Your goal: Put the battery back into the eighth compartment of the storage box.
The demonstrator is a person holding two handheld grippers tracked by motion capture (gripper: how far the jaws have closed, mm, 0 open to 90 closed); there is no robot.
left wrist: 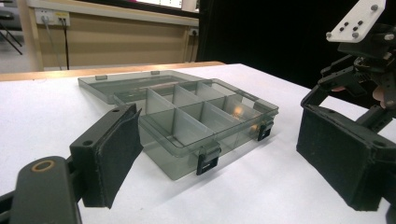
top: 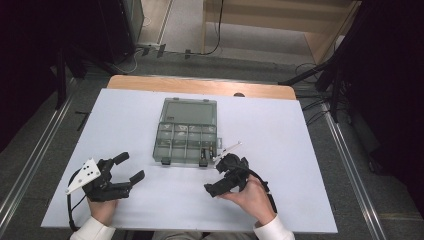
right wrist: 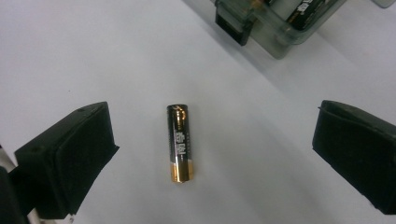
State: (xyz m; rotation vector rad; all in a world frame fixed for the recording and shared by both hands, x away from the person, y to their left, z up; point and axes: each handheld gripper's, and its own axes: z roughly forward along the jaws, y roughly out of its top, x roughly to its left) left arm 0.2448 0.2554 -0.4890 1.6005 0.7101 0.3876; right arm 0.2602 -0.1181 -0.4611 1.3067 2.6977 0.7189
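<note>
Nearest the person, the left gripper [top: 129, 168] is held low over the white table [top: 125, 120], well to the near-left of the compartment box [top: 186, 135], its jaws spread wide with nothing between them. It appears to be parked, and nothing is asked of it for now.

A little farther in, just off the near-right corner of the compartment box, the right gripper [right wrist: 210, 154] is held over an AA battery [right wrist: 180, 143], black and gold, lying flat on the table. Its jaws are spread, one on each side of the battery and both well clear of it. The step in hand is judged to be the pick-up of this battery.

For a clean grasp, the jaws should be brought straight down until the pads [right wrist: 74, 154] flank the black body, and closed across the short axis near the middle of its length, so that the cell is not tipped or rolled. The closing should be kept slow, since a round cell can be squirted out sideways on a smooth top.

Beyond, the compartment box is seen lying open, its clear lid [top: 190, 110] folded flat on the far side and its black latches [top: 203, 162] facing the person. Batteries [right wrist: 306, 10] are already lying in the near-right compartment, so that corner is judged the likely destination.
</note>
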